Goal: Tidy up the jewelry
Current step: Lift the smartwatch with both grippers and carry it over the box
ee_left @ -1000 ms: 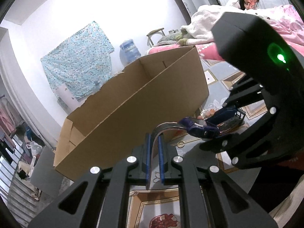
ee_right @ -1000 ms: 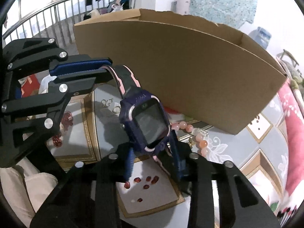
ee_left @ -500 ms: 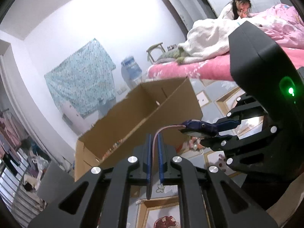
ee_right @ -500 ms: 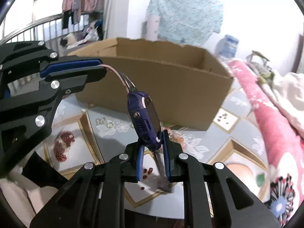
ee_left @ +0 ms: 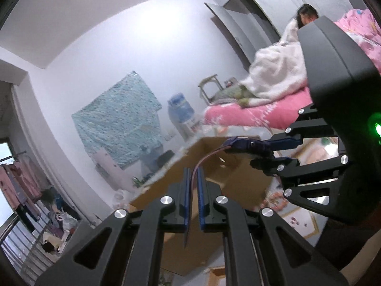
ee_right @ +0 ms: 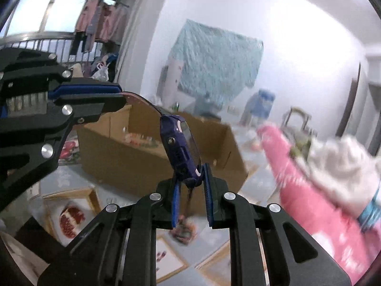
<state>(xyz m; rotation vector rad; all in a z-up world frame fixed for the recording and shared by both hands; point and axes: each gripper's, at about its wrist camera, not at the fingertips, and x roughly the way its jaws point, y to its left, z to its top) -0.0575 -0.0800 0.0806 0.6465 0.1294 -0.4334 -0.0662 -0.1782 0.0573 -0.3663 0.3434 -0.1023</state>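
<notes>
Since the earlier frames we are lifting both grippers, the cardboard box (ee_right: 152, 152) sinking lower. Our left gripper (ee_left: 193, 190) is pinching the strap; our right gripper (ee_right: 190, 190), jaws just narrowed, is clamping the purple watch (ee_right: 181, 150) above the box's near edge.

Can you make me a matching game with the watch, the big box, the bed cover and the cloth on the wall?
Things:
1. watch
2. cardboard box
3. bed cover
4. cloth on the wall

Colours or states:
A. light blue-green
B. pink
C. dark purple, held at both ends by the left gripper and the right gripper
D. brown, open at the top

Pairs: 1-C, 2-D, 3-B, 4-A
</notes>
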